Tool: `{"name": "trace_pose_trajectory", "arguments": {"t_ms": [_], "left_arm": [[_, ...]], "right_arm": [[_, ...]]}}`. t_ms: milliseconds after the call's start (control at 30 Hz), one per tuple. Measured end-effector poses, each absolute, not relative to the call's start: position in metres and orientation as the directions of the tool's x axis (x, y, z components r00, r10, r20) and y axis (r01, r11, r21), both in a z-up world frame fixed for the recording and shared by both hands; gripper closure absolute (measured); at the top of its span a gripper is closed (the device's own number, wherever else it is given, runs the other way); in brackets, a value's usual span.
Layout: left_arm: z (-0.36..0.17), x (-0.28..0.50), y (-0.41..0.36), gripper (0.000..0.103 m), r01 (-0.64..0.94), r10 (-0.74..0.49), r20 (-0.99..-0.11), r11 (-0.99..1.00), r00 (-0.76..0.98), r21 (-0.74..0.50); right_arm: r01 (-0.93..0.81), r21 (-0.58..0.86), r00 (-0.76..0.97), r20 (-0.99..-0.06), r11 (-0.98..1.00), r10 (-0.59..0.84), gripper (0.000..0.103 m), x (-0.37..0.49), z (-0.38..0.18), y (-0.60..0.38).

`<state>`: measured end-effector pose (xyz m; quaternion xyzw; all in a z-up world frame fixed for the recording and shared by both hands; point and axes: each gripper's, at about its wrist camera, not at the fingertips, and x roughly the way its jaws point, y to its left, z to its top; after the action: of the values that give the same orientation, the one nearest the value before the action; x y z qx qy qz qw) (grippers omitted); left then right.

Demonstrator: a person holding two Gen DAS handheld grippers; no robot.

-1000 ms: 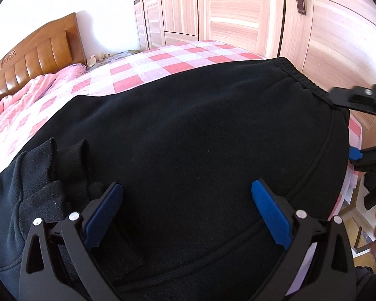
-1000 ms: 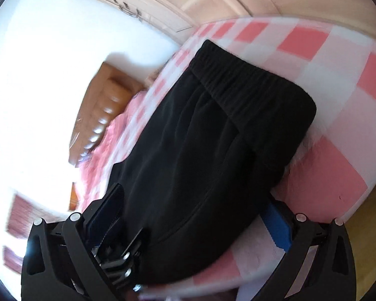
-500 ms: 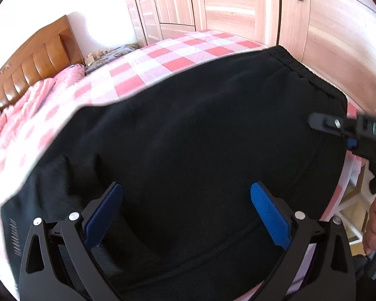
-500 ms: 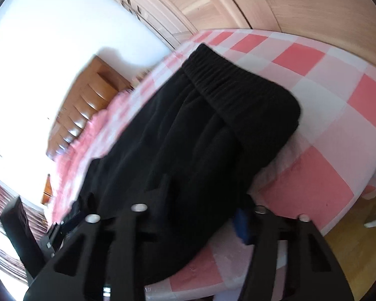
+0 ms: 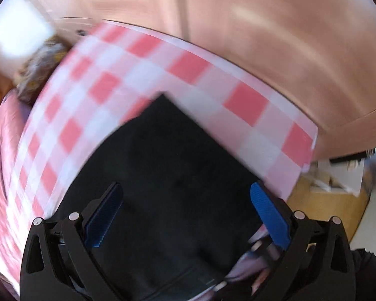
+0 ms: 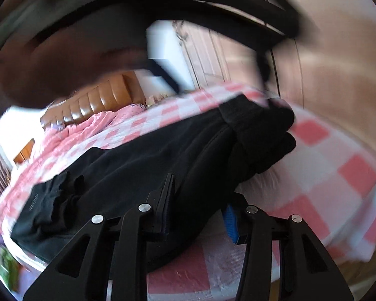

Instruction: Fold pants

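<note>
A: Black pants [image 6: 143, 160] lie along the near edge of the bed [image 6: 320, 175], waistband end toward the wardrobe [image 6: 338, 70], cuffs toward the headboard [image 6: 100, 100].

B: Grippers?

A: Right gripper [image 6: 198, 210] has just been closing, now narrow, with the near hem of the pants between its pads; looks pinched, though blur hides the contact. Left gripper [image 5: 188, 215] stands wide, nothing held, pointing down over the waistband corner [image 5: 168, 125].

B: Risks?

A: The pinch sits right at the fabric edge, so a quick lift could pull the cloth out, or catch only the top layer and leave the fold lopsided. Both views are smeared, so the left gripper likely travels fast; closing now could grab the checked sheet [image 5: 238, 105] along with the waistband.

B: Room?

A: Plenty of open bed beyond the pants toward the headboard. The wardrobe side is tighter, and the bed corner [image 5: 305, 150] drops off beside the waistband, so that end could slide over.
</note>
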<state>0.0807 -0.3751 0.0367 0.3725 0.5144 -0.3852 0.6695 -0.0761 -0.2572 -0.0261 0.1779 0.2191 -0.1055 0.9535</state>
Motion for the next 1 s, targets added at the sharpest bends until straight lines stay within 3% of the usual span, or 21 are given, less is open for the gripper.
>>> {"name": "trace_pose_trajectory", "arguments": {"t_ms": [167,267,367,433,467,500,567,600,633,867,1000], "left_arm": [[0.014,0.047,-0.415,0.002,0.925,0.081,-0.966,0.276,0.248,0.260],[-0.007,0.048,-0.427,0.002,0.874,0.222,-0.892,0.210,0.394,0.438],[-0.036,0.053,-0.430,0.002,0.851,0.327,-0.838,0.151,0.437,0.503],[-0.047,0.053,-0.430,0.017,0.852,0.352,-0.822,0.113,0.447,0.511],[-0.049,0.053,-0.428,0.049,0.860,0.358,-0.827,0.111,0.433,0.499],[-0.047,0.054,-0.425,0.074,0.864,0.355,-0.837,0.130,0.417,0.486],[-0.037,0.055,-0.420,0.077,0.872,0.312,-0.857,0.143,0.409,0.468],[-0.032,0.056,-0.417,0.078,0.873,0.294,-0.865,0.151,0.408,0.463],[-0.023,0.059,-0.410,0.078,0.874,0.264,-0.879,0.183,0.397,0.450],[0.059,0.083,-0.354,0.079,0.853,0.036,-0.937,0.401,0.348,0.333],[0.120,0.093,-0.291,0.080,0.812,-0.145,-0.926,0.540,0.349,0.221]], "right_arm": [[0.248,0.235,0.900,-0.414,0.940,-0.134,0.058,-0.076,-0.014,-0.245],[0.235,0.228,0.907,-0.401,0.945,-0.129,0.058,-0.075,-0.010,-0.242],[0.236,0.230,0.904,-0.408,0.944,-0.127,0.057,-0.073,-0.011,-0.243],[0.224,0.232,0.902,-0.416,0.947,-0.112,0.057,-0.072,-0.011,-0.243],[0.212,0.236,0.903,-0.418,0.948,-0.098,0.056,-0.071,-0.012,-0.242],[0.207,0.239,0.901,-0.425,0.949,-0.090,0.055,-0.071,-0.012,-0.241],[0.189,0.261,0.898,-0.436,0.947,-0.059,0.046,-0.074,-0.013,-0.243],[0.165,0.279,0.899,-0.437,0.946,-0.028,0.009,-0.076,-0.014,-0.244],[0.134,0.305,0.905,-0.425,0.943,0.009,0.004,-0.081,-0.017,-0.245],[0.008,0.351,0.884,-0.440,0.936,0.157,0.004,-0.072,-0.019,-0.225],[-0.036,0.218,0.846,-0.513,0.975,0.146,0.004,-0.045,-0.020,-0.177]]}}
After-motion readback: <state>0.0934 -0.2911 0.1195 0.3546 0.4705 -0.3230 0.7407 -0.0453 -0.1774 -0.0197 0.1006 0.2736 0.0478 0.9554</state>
